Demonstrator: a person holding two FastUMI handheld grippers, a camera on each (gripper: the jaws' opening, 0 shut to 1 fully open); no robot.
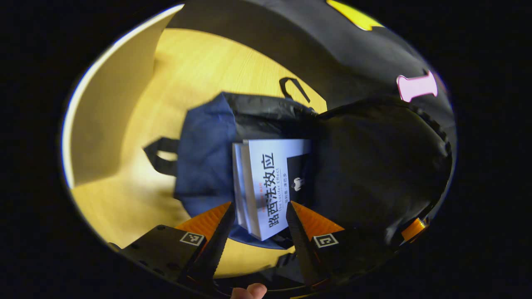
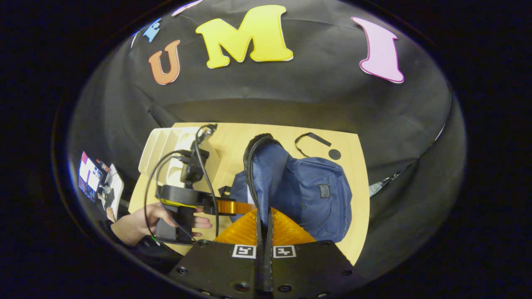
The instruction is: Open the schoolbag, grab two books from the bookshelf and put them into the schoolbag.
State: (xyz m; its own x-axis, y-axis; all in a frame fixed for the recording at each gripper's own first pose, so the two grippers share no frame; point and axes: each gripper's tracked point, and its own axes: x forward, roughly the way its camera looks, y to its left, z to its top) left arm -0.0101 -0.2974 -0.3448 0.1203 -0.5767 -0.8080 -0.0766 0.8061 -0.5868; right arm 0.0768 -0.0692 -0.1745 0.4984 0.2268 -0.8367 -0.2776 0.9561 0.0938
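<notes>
The blue schoolbag (image 1: 203,166) lies on the wooden table (image 1: 195,70) with its mouth open. Two books (image 1: 266,182) stand side by side in the opening, half inside. My left gripper (image 1: 259,207) has a finger against each outer side of the pair, shut on them. In the right gripper view the schoolbag (image 2: 307,191) sits just ahead. My right gripper (image 2: 263,216) is shut on the black zip rim of the flap (image 2: 249,166), holding it up. The left gripper (image 2: 232,206), held in a hand (image 2: 133,224), reaches into the bag from the left.
A pale bookshelf rack (image 2: 166,145) stands on the table's left side, behind the left gripper's cables. A loose black strap (image 2: 311,139) and a small round black thing (image 2: 334,154) lie beyond the bag. The table's right edge (image 2: 363,199) runs close to the bag.
</notes>
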